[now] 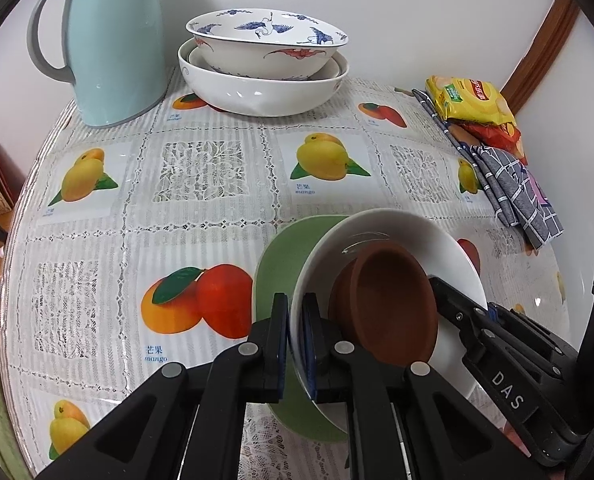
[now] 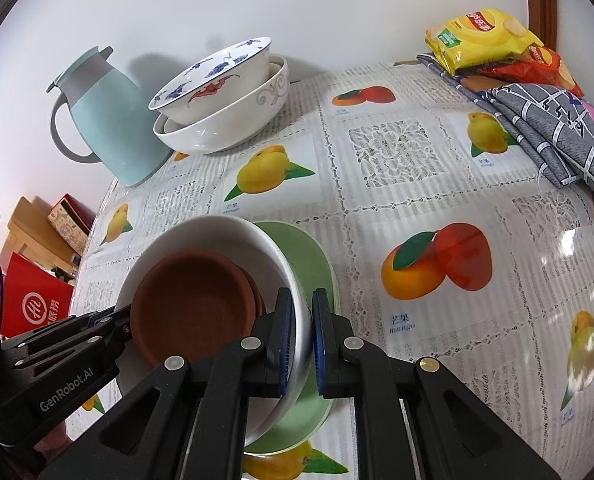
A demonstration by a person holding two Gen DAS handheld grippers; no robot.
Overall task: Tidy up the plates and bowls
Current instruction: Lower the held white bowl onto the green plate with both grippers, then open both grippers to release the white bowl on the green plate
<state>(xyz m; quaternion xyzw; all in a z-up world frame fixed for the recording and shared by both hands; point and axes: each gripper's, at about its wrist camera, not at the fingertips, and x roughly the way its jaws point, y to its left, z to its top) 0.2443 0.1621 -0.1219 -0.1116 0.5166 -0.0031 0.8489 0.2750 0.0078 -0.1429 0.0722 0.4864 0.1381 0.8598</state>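
Two claws [image 1: 295,340] [image 2: 304,344] pinching white bowl [image 1: 381,226] rim, brown dish [image 1: 393,304] inside, green plate [image 1: 281,264] beneath

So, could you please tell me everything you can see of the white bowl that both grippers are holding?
The white bowl is plain, glossy and looks ceramic, with a thin rim and deep wall. It is tilted, resting on a green plate that lies on the fruit-print tablecloth. A brown, terracotta-looking dish sits inside it. The left gripper is shut on one side of its rim and the right gripper on the opposite side, each with one finger inside and one outside.
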